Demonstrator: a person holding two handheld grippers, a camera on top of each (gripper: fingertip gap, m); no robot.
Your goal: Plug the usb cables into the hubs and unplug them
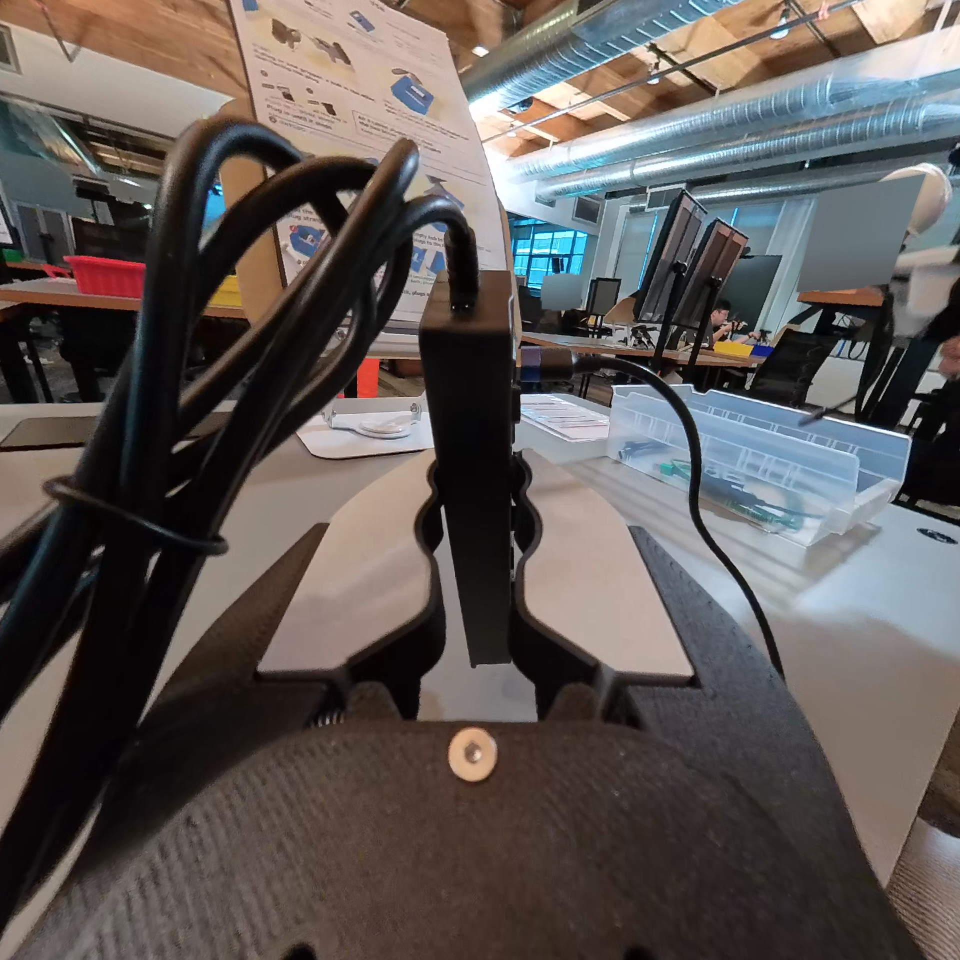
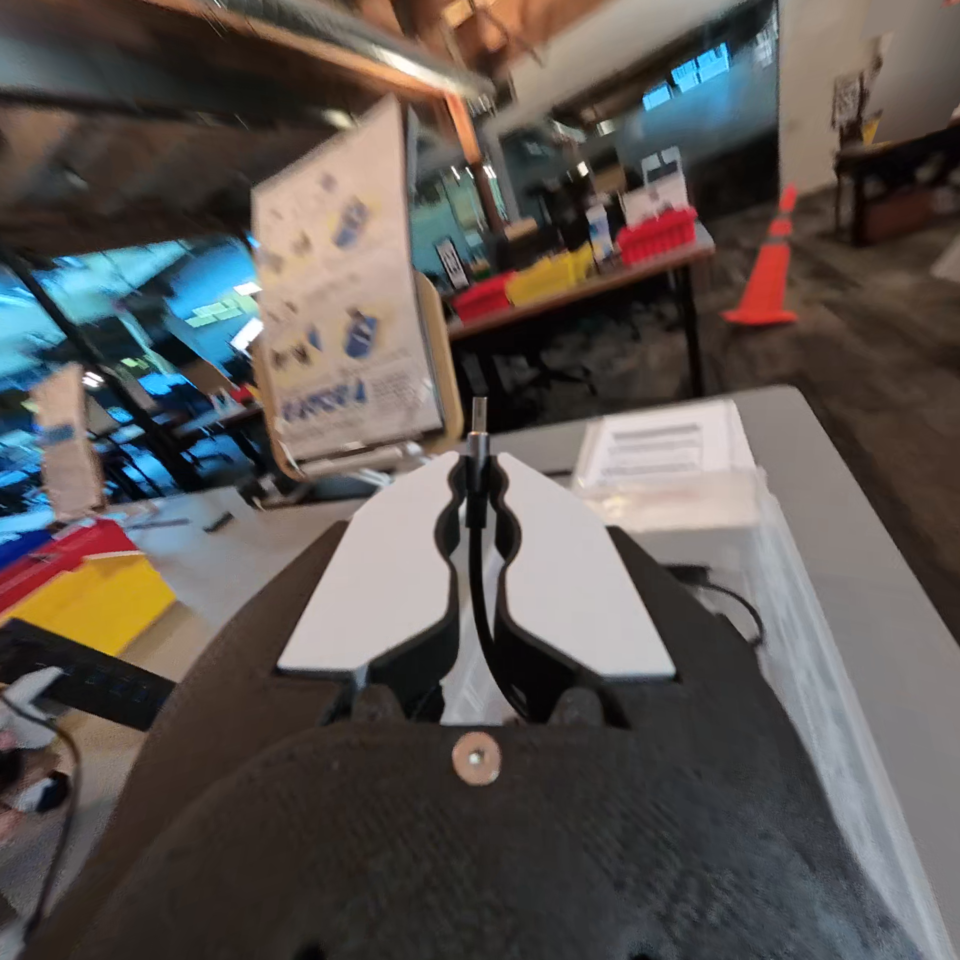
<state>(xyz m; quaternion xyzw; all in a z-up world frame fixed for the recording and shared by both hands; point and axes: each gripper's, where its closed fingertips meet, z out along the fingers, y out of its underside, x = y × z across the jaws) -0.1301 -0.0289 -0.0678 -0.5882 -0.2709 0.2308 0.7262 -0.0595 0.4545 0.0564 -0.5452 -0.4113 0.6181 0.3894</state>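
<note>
In the left wrist view my left gripper [image 1: 475,467] is shut on a black USB hub [image 1: 467,395] and holds it upright above the table. The hub's own black cable [image 1: 218,322] leaves its top and hangs in a tied bundle on the left. A second plug with a black cable [image 1: 691,452] sits in the hub's right side. In the right wrist view my right gripper [image 2: 478,462] is shut on a USB cable [image 2: 480,571]. Its metal plug [image 2: 479,415] sticks out past the fingertips. That view is blurred. The other hub [image 2: 88,675] with my left gripper lies far left.
A clear plastic organizer box [image 1: 769,457] with small parts lies open on the grey table [image 1: 857,649] to the right. An instruction sheet on a stand [image 1: 363,130] is behind the hub, also in the right wrist view [image 2: 343,311]. Red and yellow bins [image 2: 83,587] sit left. Some 50 cm of space lies between my two pairs of fingers.
</note>
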